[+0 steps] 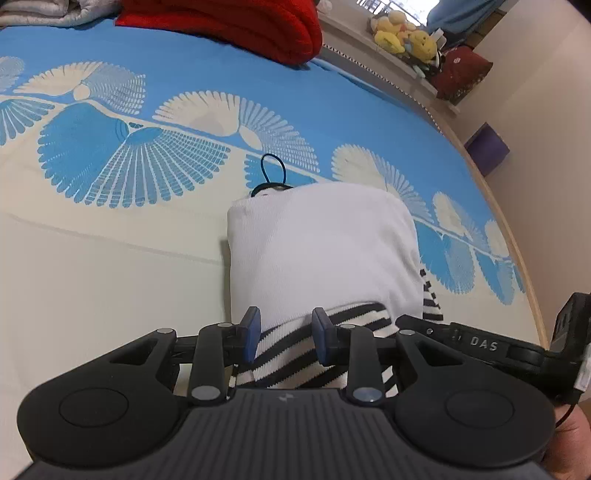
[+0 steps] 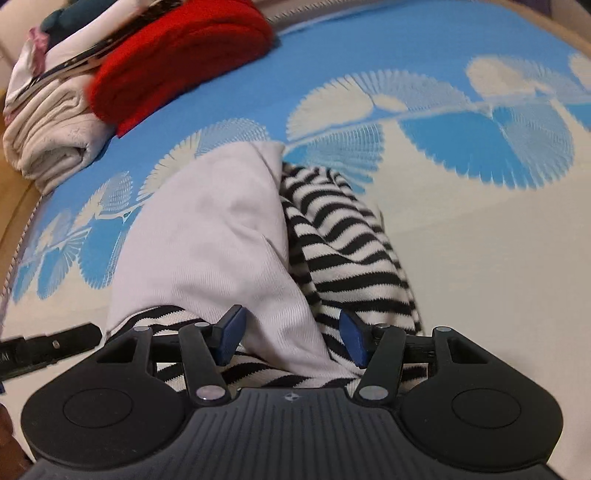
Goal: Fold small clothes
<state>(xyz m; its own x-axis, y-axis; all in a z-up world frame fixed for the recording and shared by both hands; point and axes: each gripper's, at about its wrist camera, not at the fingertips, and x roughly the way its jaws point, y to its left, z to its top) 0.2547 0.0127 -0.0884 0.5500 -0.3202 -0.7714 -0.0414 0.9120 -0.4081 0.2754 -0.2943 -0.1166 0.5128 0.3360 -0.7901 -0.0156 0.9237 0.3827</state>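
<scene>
Two wrist views cover one garment, a white ribbed knit top with black-and-white striped sleeves (image 1: pixel 317 243), lying partly folded on a blue and cream bedspread with fan-shaped motifs (image 1: pixel 110 155). Its long axis runs away from both cameras, the striped hem end nearest the grippers and the far end toward the bed's blue band. Only the left wrist view shows a thin dark cord loop (image 1: pixel 272 168) protruding from the garment's far end, a window ledge carrying yellow plush toys (image 1: pixel 404 35), and a purple box (image 1: pixel 484 148) on the floor. Only the right wrist view shows a striped sleeve (image 2: pixel 343 229) spread out to the right of the white panel, and a stack of folded pale cloths (image 2: pixel 51 125) beside a folded red knit blanket (image 2: pixel 177 51); the left view shows the blanket at its top edge. Left gripper (image 1: pixel 287 338): blue pads stand partly apart with striped fabric between them; whether they press on it cannot be told. Right gripper (image 2: pixel 291 338): jaws wider, white and striped cloth lying between the pads without visible contact, so released.
</scene>
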